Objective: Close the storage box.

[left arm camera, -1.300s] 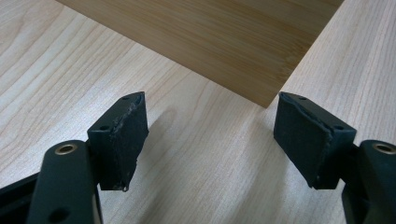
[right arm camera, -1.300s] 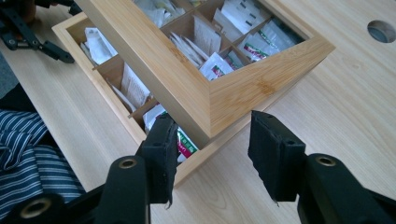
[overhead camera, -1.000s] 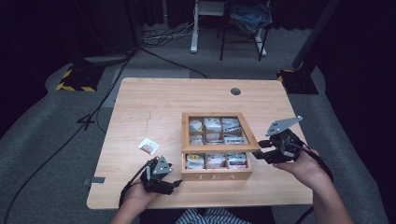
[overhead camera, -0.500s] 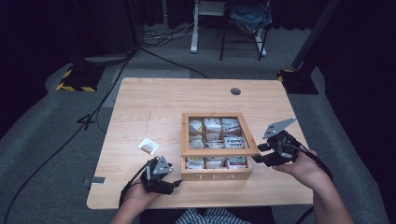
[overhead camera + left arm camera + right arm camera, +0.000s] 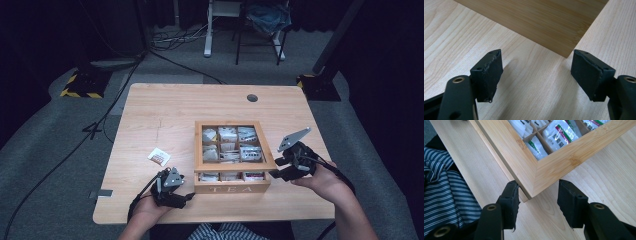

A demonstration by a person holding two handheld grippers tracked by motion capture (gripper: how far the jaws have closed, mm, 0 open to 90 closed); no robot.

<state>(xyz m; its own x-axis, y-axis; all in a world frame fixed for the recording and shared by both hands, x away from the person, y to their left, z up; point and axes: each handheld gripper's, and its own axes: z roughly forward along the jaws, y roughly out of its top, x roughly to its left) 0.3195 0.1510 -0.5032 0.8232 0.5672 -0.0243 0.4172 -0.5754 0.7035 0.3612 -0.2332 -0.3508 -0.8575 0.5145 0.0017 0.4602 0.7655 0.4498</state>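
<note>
Tea box (image 5: 232, 187) corner sits between right gripper's (image 5: 537, 198) open jaws; left gripper (image 5: 536, 72) open beside it

wooden table (image 5: 165, 110) bears tea box (image 5: 232, 189), small packet (image 5: 159, 156).

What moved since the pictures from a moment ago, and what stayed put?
Hardly anything. The right gripper edged a little closer to the near right corner of the tea box, its jaws either side of that corner. The left gripper stayed open by the box's near left corner. The box and the loose tea bag on the table did not move.
</note>
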